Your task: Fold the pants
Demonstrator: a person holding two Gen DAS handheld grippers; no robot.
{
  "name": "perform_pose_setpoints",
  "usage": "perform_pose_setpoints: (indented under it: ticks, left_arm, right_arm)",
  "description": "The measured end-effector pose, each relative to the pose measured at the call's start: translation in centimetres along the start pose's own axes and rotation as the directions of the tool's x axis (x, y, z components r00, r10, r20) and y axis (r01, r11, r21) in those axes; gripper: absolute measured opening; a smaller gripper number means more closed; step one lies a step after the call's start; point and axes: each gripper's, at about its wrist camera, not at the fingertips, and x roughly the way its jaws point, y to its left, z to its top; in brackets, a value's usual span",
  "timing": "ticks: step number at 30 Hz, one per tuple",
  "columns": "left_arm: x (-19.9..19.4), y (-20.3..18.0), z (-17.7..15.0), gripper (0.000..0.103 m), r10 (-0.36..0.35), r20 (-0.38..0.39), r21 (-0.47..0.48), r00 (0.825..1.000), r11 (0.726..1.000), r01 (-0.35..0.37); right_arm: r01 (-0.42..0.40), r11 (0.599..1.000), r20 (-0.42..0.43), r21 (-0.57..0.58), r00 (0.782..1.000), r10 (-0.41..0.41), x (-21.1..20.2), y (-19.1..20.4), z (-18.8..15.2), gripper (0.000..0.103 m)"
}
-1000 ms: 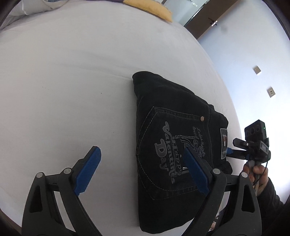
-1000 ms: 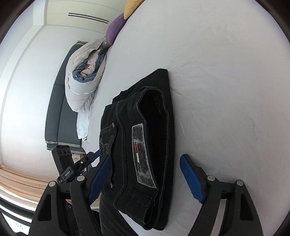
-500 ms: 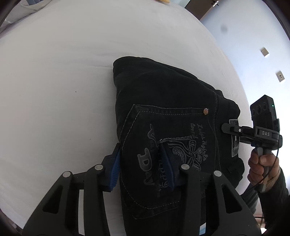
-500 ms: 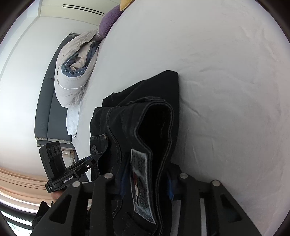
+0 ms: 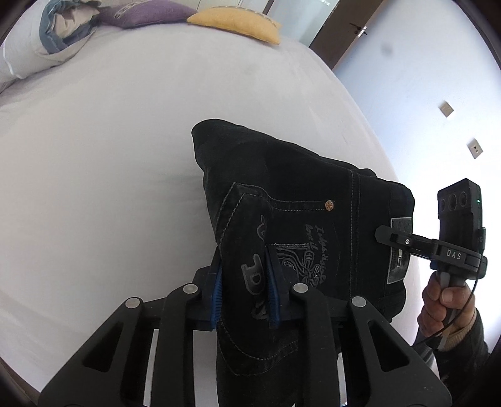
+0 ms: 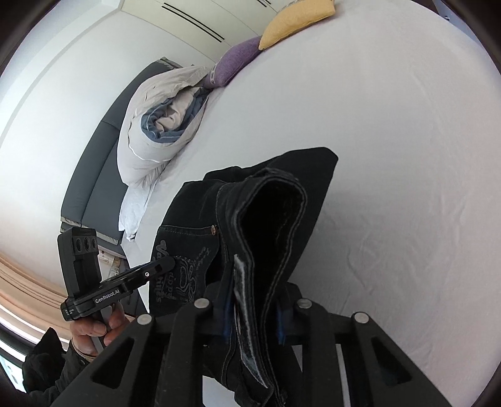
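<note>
The folded black pants [image 5: 297,194], with grey lettering on the back pocket, are raised at their near side above the white bed [image 5: 94,156]. My left gripper [image 5: 245,289] pinches the pocket edge; its jaws are closing, and its blue pads [image 5: 217,288] press on the denim. My right gripper [image 6: 253,319] clamps the waistband end with the grey label [image 6: 250,306], its jaws also closing on the fabric. Each gripper shows in the other's view: the right gripper [image 5: 383,235] at the label, the left gripper [image 6: 166,264] at the pocket. The pants' far end looks near the sheet.
A yellow pillow [image 5: 235,23], a purple pillow [image 5: 147,12] and a rolled duvet [image 5: 47,31] lie at the head of the bed. A dark grey bench [image 6: 94,175] runs along the bed's left side. A wall with sockets [image 5: 446,109] stands on the right.
Both grippers went from wide open beside the pants to clamped on them. The pants' near side has risen off the sheet, and the views have tipped up toward the pillows.
</note>
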Motion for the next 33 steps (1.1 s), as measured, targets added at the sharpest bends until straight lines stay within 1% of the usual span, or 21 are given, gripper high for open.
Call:
perform_pose_setpoints:
  ticks: [3, 7, 11, 13, 14, 17, 19, 22, 24, 25, 26, 27, 28, 29, 30, 31, 32, 33]
  left_arm:
    - [1.5, -1.1, 2.8, 0.022, -0.010, 0.003, 0.023, 1.000, 1.000, 0.010]
    - [5.0, -1.3, 6.2, 0.022, 0.006, -0.021, 0.040, 1.000, 0.999, -0.006]
    - [8.0, -0.6, 7.8, 0.022, 0.036, -0.054, 0.032, 0.998, 0.999, -0.034]
    - [9.3, -0.7, 7.5, 0.023, 0.050, -0.069, 0.040, 0.996, 0.998, -0.047]
    - [8.9, 0.3, 7.1, 0.024, 0.051, -0.069, 0.043, 0.996, 0.998, -0.048]
    - [8.9, 0.4, 6.5, 0.027, 0.050, -0.058, 0.047, 0.997, 0.998, -0.047]
    - [8.4, 0.6, 6.2, 0.027, 0.048, -0.048, 0.040, 0.998, 0.998, -0.047]
    - [7.4, 0.7, 5.2, 0.027, 0.065, -0.042, 0.051, 0.997, 0.997, -0.063]
    - [7.0, 1.1, 5.0, 0.029, 0.054, -0.039, 0.023, 0.998, 0.998, -0.053]
    - [6.5, 1.5, 4.9, 0.030, 0.038, -0.035, 0.000, 0.999, 0.999, -0.038]
    - [5.8, 1.8, 4.8, 0.030, 0.032, -0.021, -0.021, 0.999, 0.999, -0.032]
    - [4.9, 2.0, 4.8, 0.030, 0.044, -0.004, -0.023, 0.999, 0.999, -0.044]
    - [3.8, 1.8, 4.7, 0.033, 0.068, 0.028, -0.015, 0.997, 0.998, -0.067]
    - [2.8, 1.3, 4.8, 0.043, 0.087, 0.064, -0.006, 0.994, 0.996, -0.087]
    - [1.5, 0.8, 4.5, 0.070, 0.097, 0.101, -0.004, 0.990, 0.995, -0.097]
    - [-0.4, 0.2, 3.9, 0.089, 0.111, 0.156, -0.008, 0.981, 0.994, -0.111]
    - [-2.5, -0.7, 3.0, 0.093, 0.141, 0.230, -0.009, 0.963, 0.990, -0.142]
    - [-4.1, -1.3, 2.5, 0.100, 0.165, 0.276, -0.002, 0.947, 0.985, -0.171]
  right_arm:
    - [0.003, 1.000, 0.022, 0.005, 1.000, -0.003, -0.6, -1.0, 2.6, 0.023]
    - [0.027, 0.998, 0.025, 0.048, 0.999, -0.028, 0.4, -3.5, 5.1, 0.023]
    - [0.057, 0.994, 0.009, 0.093, 0.998, -0.058, 2.3, -6.6, 6.4, 0.023]
    - [0.055, 0.991, -0.002, 0.122, 0.998, -0.055, 3.1, -8.2, 6.5, 0.023]
    - [0.056, 0.990, -0.006, 0.130, 0.998, -0.056, 3.4, -8.9, 6.4, 0.026]
    - [0.051, 0.989, -0.003, 0.139, 0.999, -0.051, 3.7, -10.2, 6.1, 0.031]
    - [0.048, 0.988, 0.001, 0.146, 0.999, -0.048, 3.9, -10.4, 6.1, 0.031]
    - [0.067, 0.990, -0.004, 0.120, 0.998, -0.067, 4.3, -10.0, 6.4, 0.032]
    - [0.081, 0.987, -0.016, 0.137, 0.997, -0.080, 4.1, -9.7, 6.6, 0.043]
    - [0.092, 0.984, -0.008, 0.150, 0.996, -0.091, 3.4, -9.8, 6.5, 0.045]
    - [0.106, 0.982, 0.014, 0.155, 0.994, -0.109, 2.3, -9.6, 6.2, 0.051]
    - [0.121, 0.981, 0.042, 0.154, 0.991, -0.129, 1.1, -9.3, 5.9, 0.058]
    - [0.140, 0.979, 0.065, 0.151, 0.986, -0.151, 0.0, -9.0, 5.5, 0.062]
    - [0.174, 0.974, 0.086, 0.145, 0.979, -0.187, -1.4, -8.3, 4.8, 0.075]
    - [0.212, 0.968, 0.107, 0.135, 0.968, -0.227, -2.5, -7.4, 4.1, 0.086]
    - [0.257, 0.959, 0.142, 0.119, 0.952, -0.272, -3.9, -6.2, 3.2, 0.089]
    - [0.292, 0.951, 0.175, 0.100, 0.936, -0.306, -5.1, -5.0, 2.4, 0.090]
    - [0.340, 0.937, 0.210, 0.076, 0.914, -0.348, -6.2, -3.6, 1.5, 0.093]
